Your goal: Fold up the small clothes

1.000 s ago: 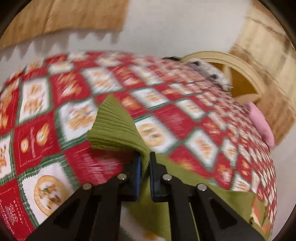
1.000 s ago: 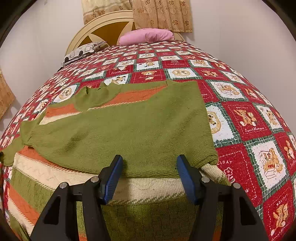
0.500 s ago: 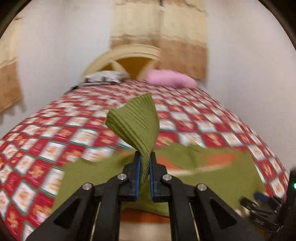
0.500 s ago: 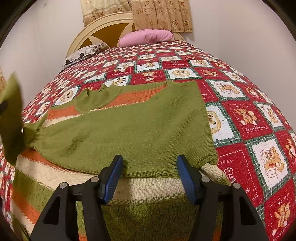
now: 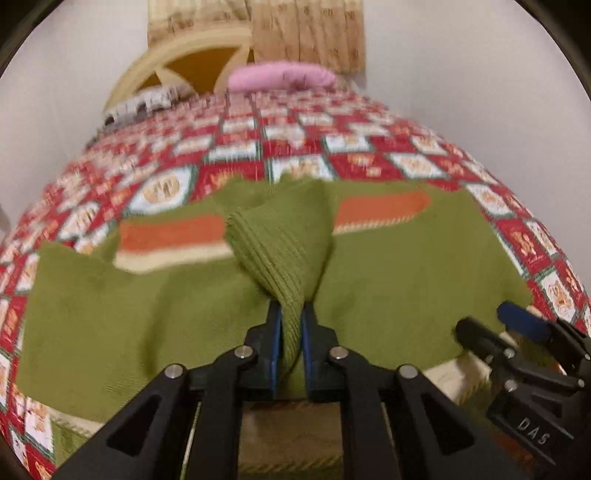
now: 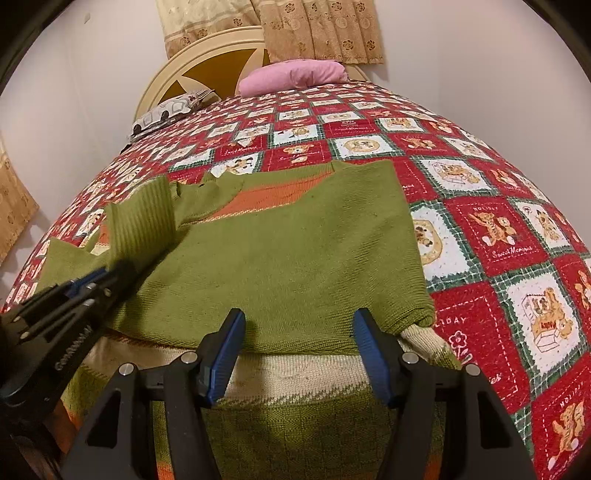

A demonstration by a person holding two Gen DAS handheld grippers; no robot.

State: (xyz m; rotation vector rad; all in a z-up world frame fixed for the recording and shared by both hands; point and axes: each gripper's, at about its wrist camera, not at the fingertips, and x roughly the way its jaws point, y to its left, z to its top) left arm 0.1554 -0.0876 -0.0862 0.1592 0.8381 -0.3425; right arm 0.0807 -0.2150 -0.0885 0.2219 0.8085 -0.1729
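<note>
Left wrist – left claw [image 5: 291, 332] opening, ribbed sleeve cuff [image 5: 280, 251] between pads; right claw [image 6: 299, 354] spread above sweater [image 6: 295, 258].

This is a bedroom in a home. A bed fills the view, spread with a red, white and green patchwork quilt [image 6: 491, 229] printed with teddy bears. At its far end stands a rounded cream headboard [image 6: 207, 62], with a pink pillow [image 6: 291, 75] and a patterned pillow [image 6: 166, 112] against it. Beige floral curtains [image 6: 317, 29] hang on the plain white wall behind.
</note>
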